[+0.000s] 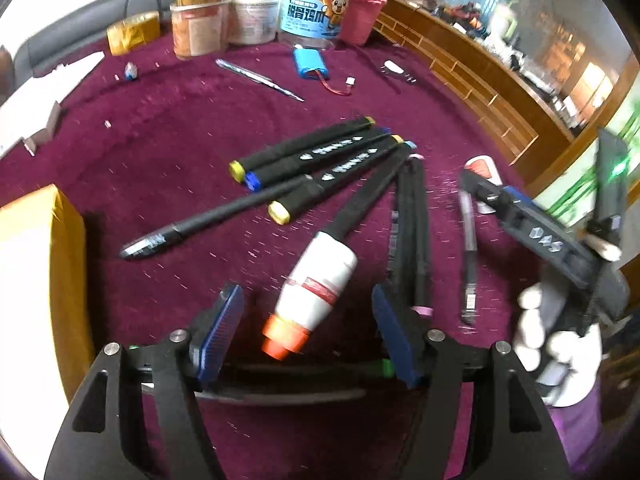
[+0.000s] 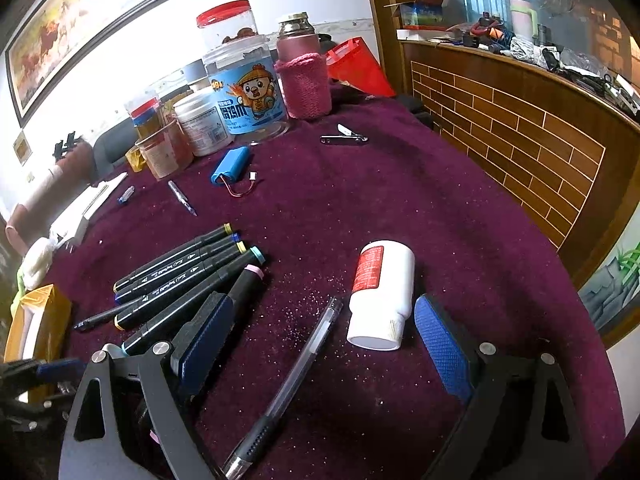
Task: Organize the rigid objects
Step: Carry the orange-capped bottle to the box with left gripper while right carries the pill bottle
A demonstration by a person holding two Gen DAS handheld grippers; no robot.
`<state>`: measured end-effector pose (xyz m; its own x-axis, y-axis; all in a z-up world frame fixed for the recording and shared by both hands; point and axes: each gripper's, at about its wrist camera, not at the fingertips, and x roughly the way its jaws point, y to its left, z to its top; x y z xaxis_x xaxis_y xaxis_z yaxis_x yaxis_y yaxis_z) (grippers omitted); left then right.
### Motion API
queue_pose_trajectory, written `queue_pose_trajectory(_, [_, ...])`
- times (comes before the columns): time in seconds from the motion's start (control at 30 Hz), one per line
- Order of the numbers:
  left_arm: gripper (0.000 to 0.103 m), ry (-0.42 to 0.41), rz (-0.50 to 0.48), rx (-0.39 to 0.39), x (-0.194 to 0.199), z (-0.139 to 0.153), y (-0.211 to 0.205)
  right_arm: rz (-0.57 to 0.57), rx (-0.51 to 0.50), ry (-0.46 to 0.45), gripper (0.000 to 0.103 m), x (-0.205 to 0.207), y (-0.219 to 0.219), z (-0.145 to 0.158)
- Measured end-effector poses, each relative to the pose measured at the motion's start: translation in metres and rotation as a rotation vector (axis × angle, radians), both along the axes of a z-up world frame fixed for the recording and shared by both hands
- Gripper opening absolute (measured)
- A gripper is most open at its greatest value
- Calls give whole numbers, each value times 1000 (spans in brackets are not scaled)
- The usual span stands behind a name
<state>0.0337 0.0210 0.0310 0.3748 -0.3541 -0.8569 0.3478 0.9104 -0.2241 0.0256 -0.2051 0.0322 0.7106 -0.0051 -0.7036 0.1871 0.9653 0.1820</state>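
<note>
Left wrist: white glue bottle, orange cap (image 1: 316, 292) lies between left gripper (image 1: 308, 336) pads, untouched; jaws parted. Black markers (image 1: 320, 160) fanned beyond. Right wrist: clear pen (image 2: 296, 376) between right gripper (image 2: 324, 354) jaws, spread wide, holding nothing. Only here: white pill bottle (image 2: 380, 296); red-lid jar (image 2: 230, 22) with brown contents.
</note>
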Motion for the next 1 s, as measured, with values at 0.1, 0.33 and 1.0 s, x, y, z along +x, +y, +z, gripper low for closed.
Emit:
queue_pose_trajectory(0.1, [65, -31, -3, 70, 3, -3, -5, -1, 0, -2, 89, 0, 0, 0])
queue_pose_trajectory(0.33, [23, -141, -56, 197, -1, -15, -29, -1, 29, -2, 89, 1, -4, -2])
queue_pose_trajectory(1.0, [24, -222, 89, -316, -89, 64, 99, -130, 143, -30, 87, -24, -67, 22])
